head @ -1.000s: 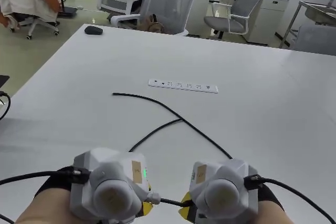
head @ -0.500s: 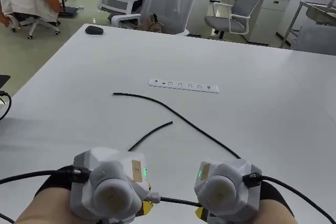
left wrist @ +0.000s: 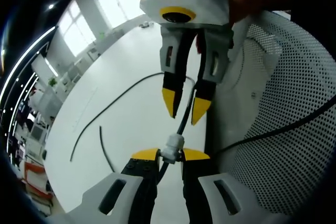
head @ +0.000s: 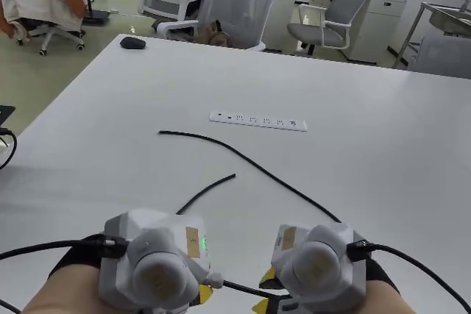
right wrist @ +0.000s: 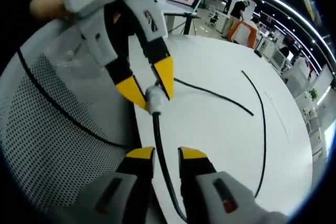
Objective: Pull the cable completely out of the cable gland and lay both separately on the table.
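Head view, mid-pull: left gripper point(head: 209, 286) clamped on white cable gland point(head: 214, 279); black cable point(head: 243, 287) leading rightward between jaws of right gripper point(head: 263, 291), slightly parted around it, not pinching; short tail, not yet through, on table point(head: 353, 108) ahead of left gripper. Next, likely: close right, draw rightward, gland held firm

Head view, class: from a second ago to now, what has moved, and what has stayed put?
The cable's short free end has slid back toward the left gripper, drawn through the cable gland it holds. The right gripper has shifted slightly right, away from the left gripper. The left gripper, the cable's far end and the power strip stayed put.
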`<action>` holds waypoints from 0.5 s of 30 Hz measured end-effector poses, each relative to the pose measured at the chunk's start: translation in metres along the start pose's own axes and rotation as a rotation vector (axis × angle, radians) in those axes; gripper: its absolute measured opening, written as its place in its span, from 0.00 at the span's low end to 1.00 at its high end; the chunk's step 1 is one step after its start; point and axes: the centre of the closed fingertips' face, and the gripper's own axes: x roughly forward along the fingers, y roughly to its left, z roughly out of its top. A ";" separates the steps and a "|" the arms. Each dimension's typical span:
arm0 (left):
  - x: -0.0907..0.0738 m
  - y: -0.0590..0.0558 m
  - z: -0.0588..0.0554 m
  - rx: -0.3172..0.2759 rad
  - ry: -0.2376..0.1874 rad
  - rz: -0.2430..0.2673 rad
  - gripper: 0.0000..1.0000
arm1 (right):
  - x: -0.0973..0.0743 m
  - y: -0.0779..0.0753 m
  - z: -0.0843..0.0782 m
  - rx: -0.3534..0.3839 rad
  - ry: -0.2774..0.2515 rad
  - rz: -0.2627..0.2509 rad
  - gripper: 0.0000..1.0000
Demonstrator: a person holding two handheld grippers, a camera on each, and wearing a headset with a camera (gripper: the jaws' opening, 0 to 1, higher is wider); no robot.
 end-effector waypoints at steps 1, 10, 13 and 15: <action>0.000 0.000 0.000 -0.002 -0.001 0.000 0.17 | 0.000 0.003 0.005 0.007 -0.026 0.015 0.16; 0.001 -0.002 -0.001 0.000 0.009 -0.006 0.17 | 0.002 0.014 0.019 -0.079 -0.065 0.039 0.10; 0.001 -0.002 -0.001 0.000 0.007 -0.010 0.17 | 0.002 0.010 0.018 -0.099 -0.055 0.013 0.03; 0.002 -0.002 -0.001 0.005 0.007 -0.009 0.17 | 0.003 0.009 0.017 -0.094 -0.053 0.014 0.03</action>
